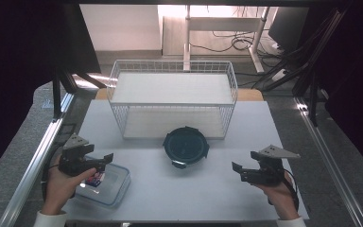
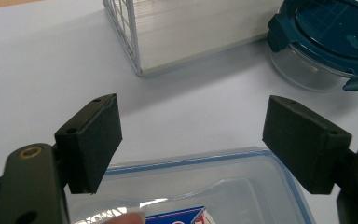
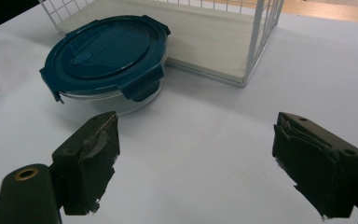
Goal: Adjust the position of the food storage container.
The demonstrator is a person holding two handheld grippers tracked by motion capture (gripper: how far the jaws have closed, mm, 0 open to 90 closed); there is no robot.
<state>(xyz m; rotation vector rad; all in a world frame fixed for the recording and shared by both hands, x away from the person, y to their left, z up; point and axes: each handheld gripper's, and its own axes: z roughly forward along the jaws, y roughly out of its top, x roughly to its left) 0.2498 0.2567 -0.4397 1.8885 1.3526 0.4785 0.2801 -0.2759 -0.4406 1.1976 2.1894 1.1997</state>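
Note:
A round glass container with a dark teal clip lid (image 1: 185, 146) stands mid-table, just in front of a white wire rack (image 1: 118, 78). A clear rectangular box with a blue-edged lid (image 1: 108, 187) lies at the front left. My left gripper (image 1: 103, 163) hovers over that box's near-left part, open, with nothing between its pads (image 2: 95, 140); the box lid (image 2: 214, 182) lies below them. At the front right my right gripper (image 1: 240, 171) is open over bare table, pointing toward the round container (image 3: 105, 58), well short of it.
The wire rack (image 3: 256, 42) has a pale upper shelf and a base board, and its open front faces me. A white mat (image 1: 179, 189) covers the table. Metal rails run along both table sides. Cables and desk legs lie on the floor beyond.

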